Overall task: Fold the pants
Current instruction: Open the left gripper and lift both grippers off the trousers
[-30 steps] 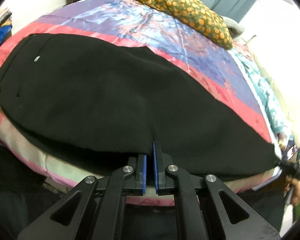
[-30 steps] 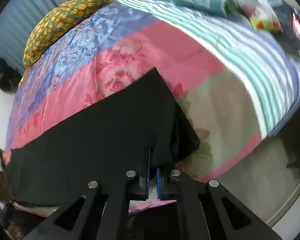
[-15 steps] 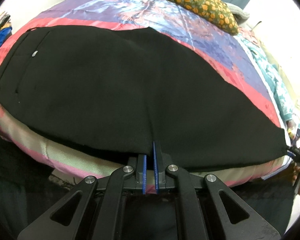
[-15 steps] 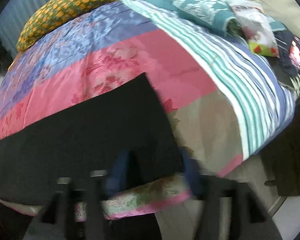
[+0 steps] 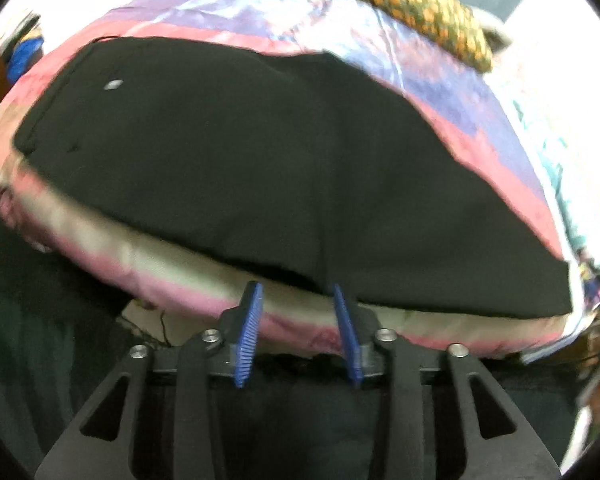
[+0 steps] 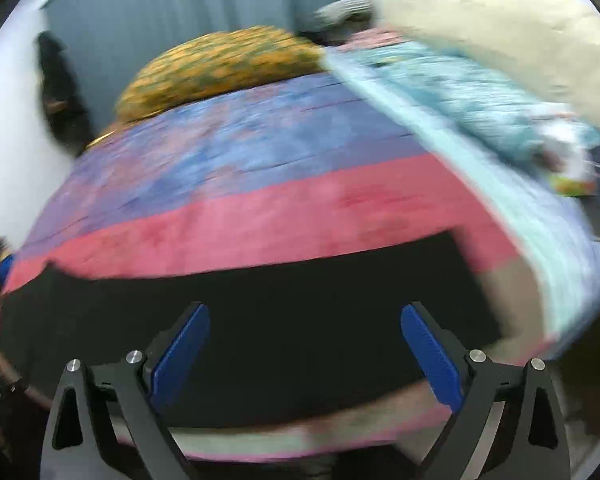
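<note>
The black pants (image 5: 260, 168) lie flat on the bed, folded lengthwise, waistband at the left and leg ends at the right. My left gripper (image 5: 298, 292) is open and empty at the pants' near edge, just off the cloth. In the right wrist view the pants (image 6: 300, 312) stretch across the bed's near edge. My right gripper (image 6: 304, 320) is wide open and empty over them; that view is blurred.
A bedspread with pink (image 6: 260, 220), purple and teal stripes covers the bed. A yellow patterned pillow (image 6: 220, 68) lies at the far end, also in the left wrist view (image 5: 400, 4). Loose items (image 6: 572, 176) sit at the right side. A grey curtain (image 6: 180, 8) hangs behind.
Both grippers were shut on the pants' near edge and have opened and let go. The right gripper has swung up and back; the pants now lie flat.
</note>
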